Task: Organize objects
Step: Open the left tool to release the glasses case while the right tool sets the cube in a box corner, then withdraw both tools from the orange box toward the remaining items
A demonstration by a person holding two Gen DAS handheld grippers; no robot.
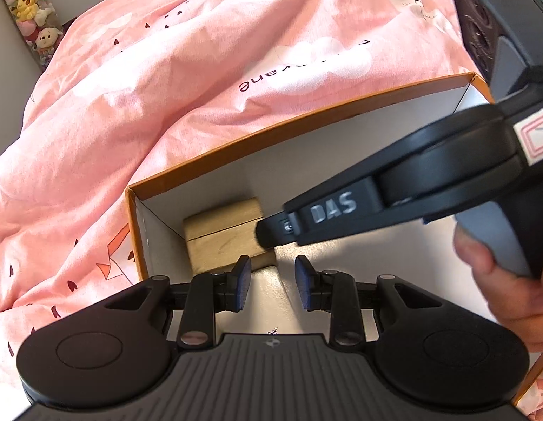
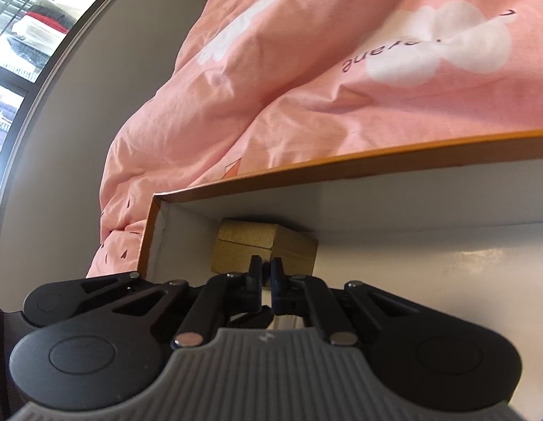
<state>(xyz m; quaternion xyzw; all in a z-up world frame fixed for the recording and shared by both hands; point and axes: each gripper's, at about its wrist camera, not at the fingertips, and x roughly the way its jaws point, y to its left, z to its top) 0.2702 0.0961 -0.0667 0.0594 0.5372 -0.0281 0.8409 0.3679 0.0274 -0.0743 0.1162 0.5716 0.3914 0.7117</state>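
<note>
Wooden blocks (image 1: pixel 224 233): stacked in the box's 9 o'clock corner.
Box (image 1: pixel 306 114): orange rim, on pink duvet (image 1: pixel 166 70).
Right gripper (image 2: pixel 266 273): jaws closed, tips at the blocks; marked "DAS".
Left gripper (image 1: pixel 273 282): partly open, empty.

Small wooden box (image 1: pixel 225 233), lid closed, sits upright in the far-left corner of the orange-rimmed, white-lined cardboard box (image 1: pixel 236 147).

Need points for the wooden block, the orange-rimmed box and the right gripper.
wooden block (image 1: pixel 222 235), left wrist view, on its front face.
orange-rimmed box (image 1: pixel 271 126), left wrist view, on the far rim.
right gripper (image 2: pixel 266 272), right wrist view, midway between its closed fingertips.
</note>
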